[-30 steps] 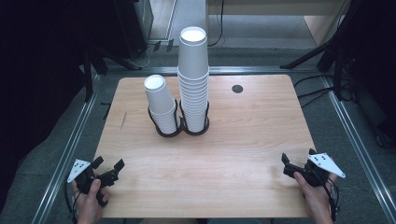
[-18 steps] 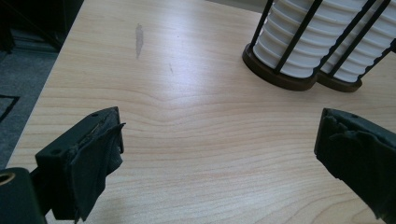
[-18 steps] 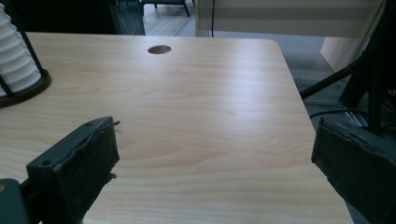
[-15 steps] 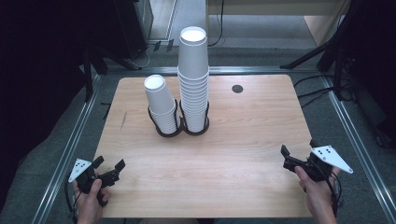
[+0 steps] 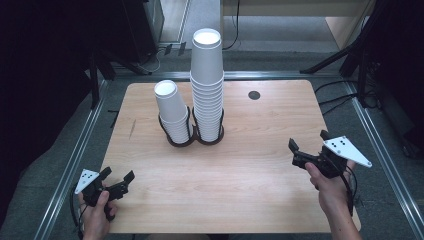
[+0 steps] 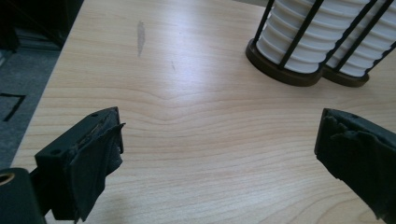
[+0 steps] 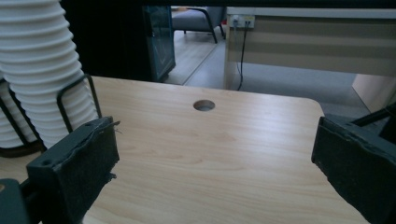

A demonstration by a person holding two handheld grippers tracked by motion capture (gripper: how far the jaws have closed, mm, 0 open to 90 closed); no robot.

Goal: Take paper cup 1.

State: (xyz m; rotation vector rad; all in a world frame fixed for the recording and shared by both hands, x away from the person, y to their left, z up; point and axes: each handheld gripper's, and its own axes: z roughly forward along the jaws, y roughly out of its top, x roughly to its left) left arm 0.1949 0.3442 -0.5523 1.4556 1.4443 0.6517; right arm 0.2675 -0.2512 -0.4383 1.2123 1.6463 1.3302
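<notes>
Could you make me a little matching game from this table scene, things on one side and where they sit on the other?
Things:
1. tall cup stack
2. short cup stack
3. round hole
4. left gripper

Places or states:
A. near the table's front left corner, jaws apart
B. in the right-hand ring of the black holder
C. in the tabletop, right of the stacks
D. in the holder's left-hand ring

Pairs: 1-B, 2-D, 3-C, 4-A

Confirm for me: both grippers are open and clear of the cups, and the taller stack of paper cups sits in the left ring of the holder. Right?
Not quite. The high view shows the taller stack of paper cups in the right ring of the holder; the shorter stack is in the left one. The rest holds: the left gripper and right gripper are open and clear of the cups.
</notes>
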